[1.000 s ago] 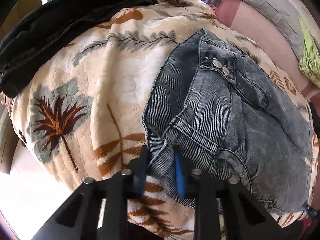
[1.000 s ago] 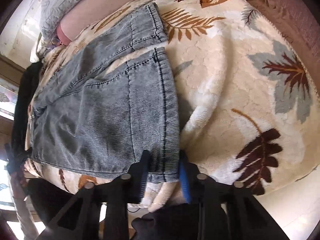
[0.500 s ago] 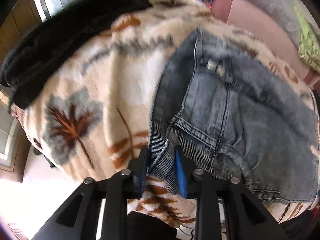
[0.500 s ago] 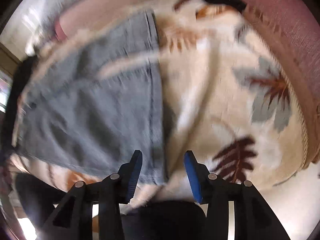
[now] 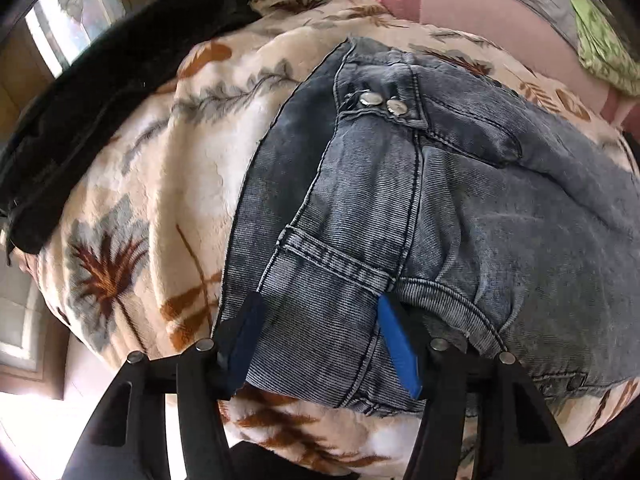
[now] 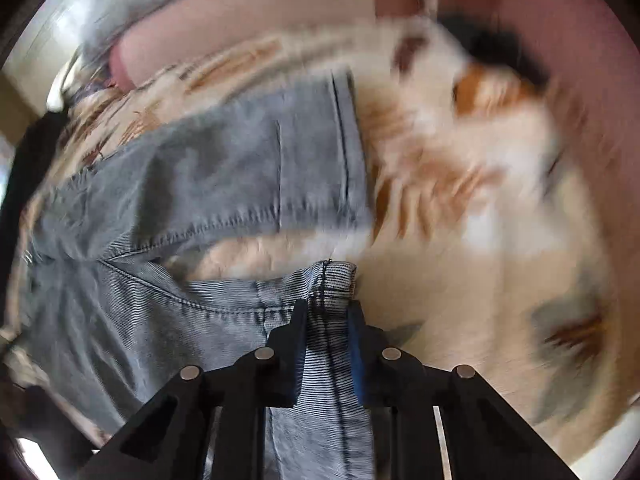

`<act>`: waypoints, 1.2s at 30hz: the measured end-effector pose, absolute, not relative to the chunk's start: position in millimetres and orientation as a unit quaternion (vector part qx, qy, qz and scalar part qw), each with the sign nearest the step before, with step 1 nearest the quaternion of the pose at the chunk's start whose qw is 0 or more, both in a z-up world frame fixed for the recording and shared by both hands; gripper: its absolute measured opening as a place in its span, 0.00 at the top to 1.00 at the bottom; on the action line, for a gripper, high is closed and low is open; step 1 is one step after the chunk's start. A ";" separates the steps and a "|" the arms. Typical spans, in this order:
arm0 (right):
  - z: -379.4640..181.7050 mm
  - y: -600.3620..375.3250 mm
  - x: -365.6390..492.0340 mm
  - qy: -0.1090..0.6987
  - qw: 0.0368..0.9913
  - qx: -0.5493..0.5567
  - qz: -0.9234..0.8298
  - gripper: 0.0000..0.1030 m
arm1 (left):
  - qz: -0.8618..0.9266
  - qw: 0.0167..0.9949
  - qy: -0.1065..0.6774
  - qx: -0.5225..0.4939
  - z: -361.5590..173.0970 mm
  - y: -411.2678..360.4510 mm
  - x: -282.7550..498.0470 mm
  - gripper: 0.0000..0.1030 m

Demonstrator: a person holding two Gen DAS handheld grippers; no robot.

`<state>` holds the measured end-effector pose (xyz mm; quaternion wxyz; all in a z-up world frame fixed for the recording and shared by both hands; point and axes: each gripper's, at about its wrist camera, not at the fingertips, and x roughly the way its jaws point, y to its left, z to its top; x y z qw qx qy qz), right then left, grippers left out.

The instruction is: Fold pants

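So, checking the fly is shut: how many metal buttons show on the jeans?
2, side by side on the waistband: one button, the other just right of it. Others may be hidden.

The left gripper point(image 5: 320, 332) reaches forward from the bottom edge of its own view, black arms ending in two blue-padded fingers point(image 5: 398, 350). Its jaws stand wide apart, with denim lying between them but not pinched; the left pad is dark in shadow, the right one bright blue.

The right gripper point(image 6: 328, 344) also enters from the bottom edge of its view. Its jaws are drawn close together, clamped on a hem of the pants point(image 6: 200, 184), with the striped fabric rising between the pads. The picture around it is blurred.
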<state>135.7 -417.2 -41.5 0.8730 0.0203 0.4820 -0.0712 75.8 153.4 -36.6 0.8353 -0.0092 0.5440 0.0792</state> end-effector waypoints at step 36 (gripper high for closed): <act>-60.9 -474.1 235.3 0.533 0.830 0.158 -0.050 0.24 | 0.039 0.847 0.525 -0.068 -16.7 170.2 218.3 0.35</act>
